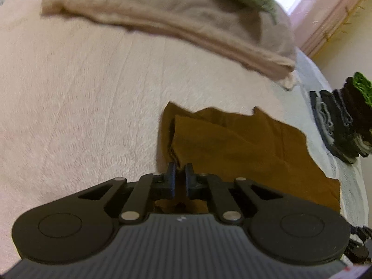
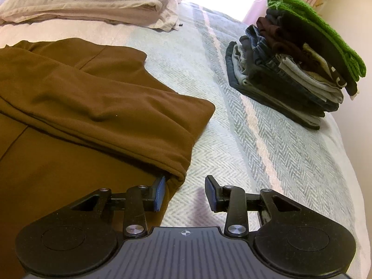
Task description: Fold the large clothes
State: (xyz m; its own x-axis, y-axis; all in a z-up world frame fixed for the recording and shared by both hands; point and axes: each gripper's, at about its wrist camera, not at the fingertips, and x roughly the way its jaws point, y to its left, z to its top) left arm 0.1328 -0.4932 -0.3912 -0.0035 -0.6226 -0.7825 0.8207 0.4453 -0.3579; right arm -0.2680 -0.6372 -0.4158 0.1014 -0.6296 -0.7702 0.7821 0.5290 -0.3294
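A brown garment [image 1: 241,144] lies partly folded on the bed, its folded layer running away from me. My left gripper [image 1: 180,169] is shut on a bunched edge of that garment, and the cloth rises from between the two dark pads. In the right wrist view the same brown garment [image 2: 93,97] covers the left half, with a folded flap on top. My right gripper [image 2: 184,188] stands open at the flap's near corner. Its left finger [image 2: 159,193] touches the hem, while its right finger [image 2: 211,193] is over bare blanket.
The bed carries a pale pink cover [image 1: 81,97] and a grey-striped herringbone blanket [image 2: 267,144]. A stack of folded clothes [image 2: 293,65], topped by a green knit, sits at the right near the bed's edge. Beige pillows [image 2: 88,2] lie at the far end.
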